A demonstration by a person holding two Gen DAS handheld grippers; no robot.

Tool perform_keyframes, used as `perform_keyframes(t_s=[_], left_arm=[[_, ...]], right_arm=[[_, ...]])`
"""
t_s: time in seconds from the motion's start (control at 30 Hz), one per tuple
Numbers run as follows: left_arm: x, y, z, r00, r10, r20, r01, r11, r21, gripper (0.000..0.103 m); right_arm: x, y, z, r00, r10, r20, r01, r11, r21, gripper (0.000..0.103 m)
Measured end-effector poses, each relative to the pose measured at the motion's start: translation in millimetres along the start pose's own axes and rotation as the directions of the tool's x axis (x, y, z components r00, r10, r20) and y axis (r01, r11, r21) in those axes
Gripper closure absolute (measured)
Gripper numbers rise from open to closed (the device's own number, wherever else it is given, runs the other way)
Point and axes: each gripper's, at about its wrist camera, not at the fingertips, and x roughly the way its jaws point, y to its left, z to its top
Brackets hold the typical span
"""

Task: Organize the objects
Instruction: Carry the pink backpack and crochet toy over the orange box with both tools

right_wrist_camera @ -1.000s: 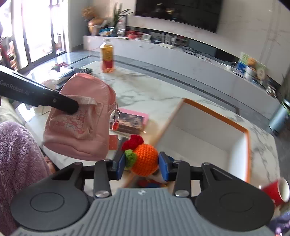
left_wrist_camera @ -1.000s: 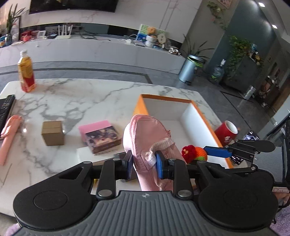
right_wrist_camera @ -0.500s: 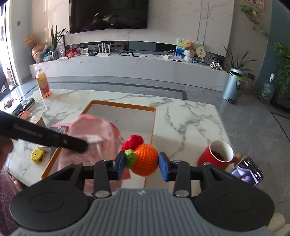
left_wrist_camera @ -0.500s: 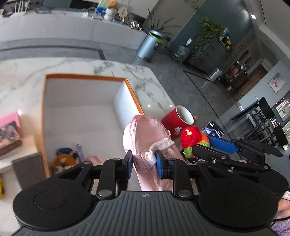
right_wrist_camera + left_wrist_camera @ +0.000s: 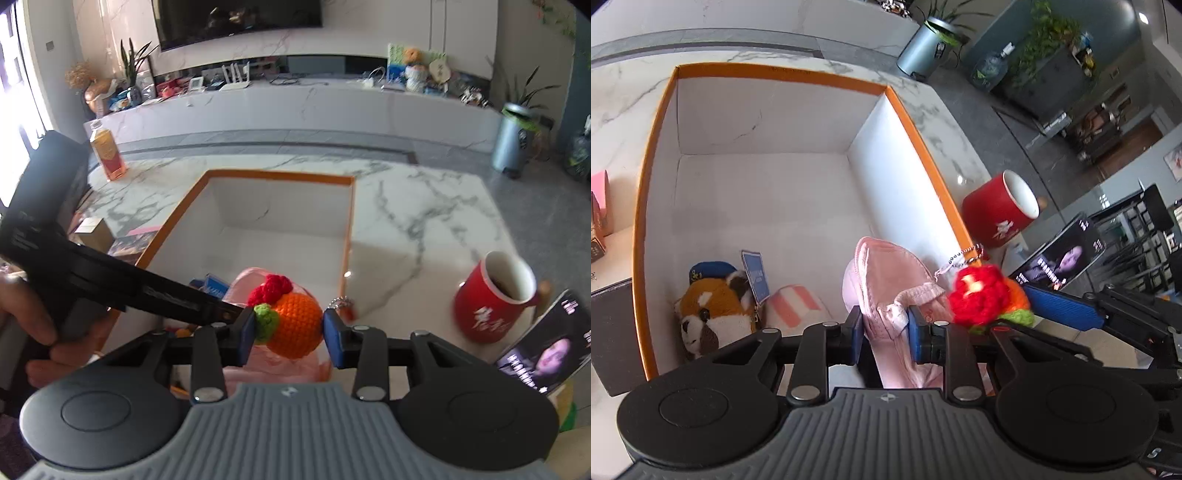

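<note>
The left gripper [image 5: 884, 328] pinches a pink pouch [image 5: 886, 280] above the orange-rimmed box [image 5: 775, 70]; just right of it, the right gripper [image 5: 290, 332] clamps a crocheted orange [image 5: 295, 325].

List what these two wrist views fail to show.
- Pink pouch: lower part hidden behind the left hand-held gripper, left wrist view.
- Striped plush: partly hidden by that gripper's frame.
- Red mug lettering: blurred, right wrist view.
- Phone: cut off by the edge.
</note>
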Motion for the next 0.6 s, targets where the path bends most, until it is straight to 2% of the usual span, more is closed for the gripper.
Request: perform_keyframes(t_s=[0.17,0.27,0.4,0.5,0.6], left_arm=[[-2.2,-1.1,-3.3,0.998,0.056,-0.033,-0.054,0.997,0.059,0.074],[-0.1,2.1,-5.1,0.997,0.059,-0.052,-0.055,0.996,0.068,0.070],[1.4,1.9,-2.5,0.996,0.059,-0.059,-0.055,0.995,0.081,0.069],[2.2,-1.2,-1.1,0.997,0.050,-0.057,-0.045,0.994,0.097,0.062],[-3.9,0.5,-1.7,0.998,0.019,-0.067,-0.011,0.994,0.113,0.046]], right_arm=[[19.4,9.1,-11.2,0.999,-0.007,-0.053,0.006,1.000,-0.023,0.062],[27.1,10.4,-14.0,0.997,-0.014,-0.073,0.013,1.000,-0.024,0.062],[32.2,13.4,-15.9,0.996,-0.036,-0.084,0.032,0.999,-0.044,0.062],[33.6,12.8,-16.1,0.994,-0.057,-0.091,0.053,0.997,-0.051,0.062],[35.1,11.2,-18.7,0.992,-0.077,-0.104,0.072,0.996,-0.056,0.062]])
